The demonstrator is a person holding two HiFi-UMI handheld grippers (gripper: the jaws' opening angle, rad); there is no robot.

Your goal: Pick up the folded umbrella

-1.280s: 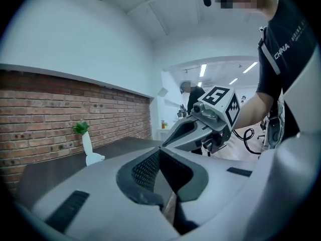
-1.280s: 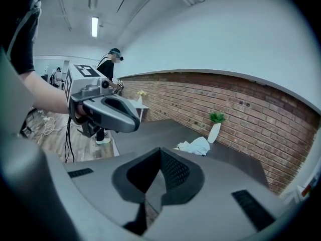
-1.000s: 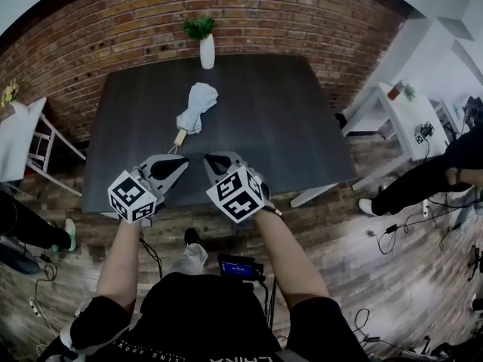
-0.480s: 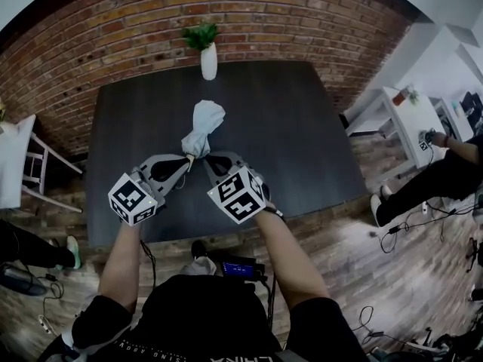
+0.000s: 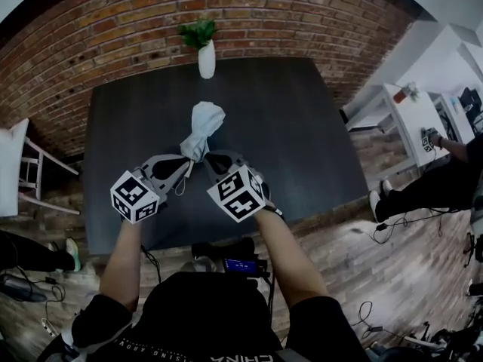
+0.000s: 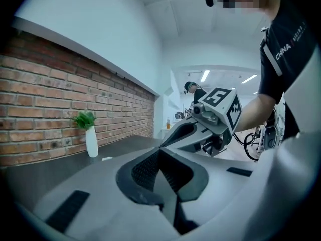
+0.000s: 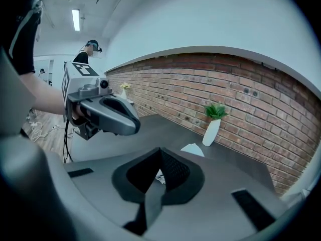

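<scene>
The folded umbrella (image 5: 202,127), pale grey-blue, lies along the middle of the dark table (image 5: 294,127), its handle end pointing toward me. Both grippers hover side by side over that near end. My left gripper (image 5: 183,170) sits just left of the handle and my right gripper (image 5: 210,162) just right of it. Each one has its jaws closed tip to tip with nothing gripped, as the left gripper view (image 6: 159,152) and the right gripper view (image 7: 160,151) show. In the right gripper view a slice of the umbrella (image 7: 193,149) shows beyond the jaws.
A white vase with a green plant (image 5: 205,57) stands at the table's far edge before the brick wall (image 5: 113,29). A white side table (image 5: 411,115) stands at the right, a white chair (image 5: 19,164) at the left. A person (image 5: 445,179) sits at the right; cables lie on the floor.
Both grippers have moved forward over the table, from its near edge up to the umbrella's handle end. Their jaws stayed closed.
</scene>
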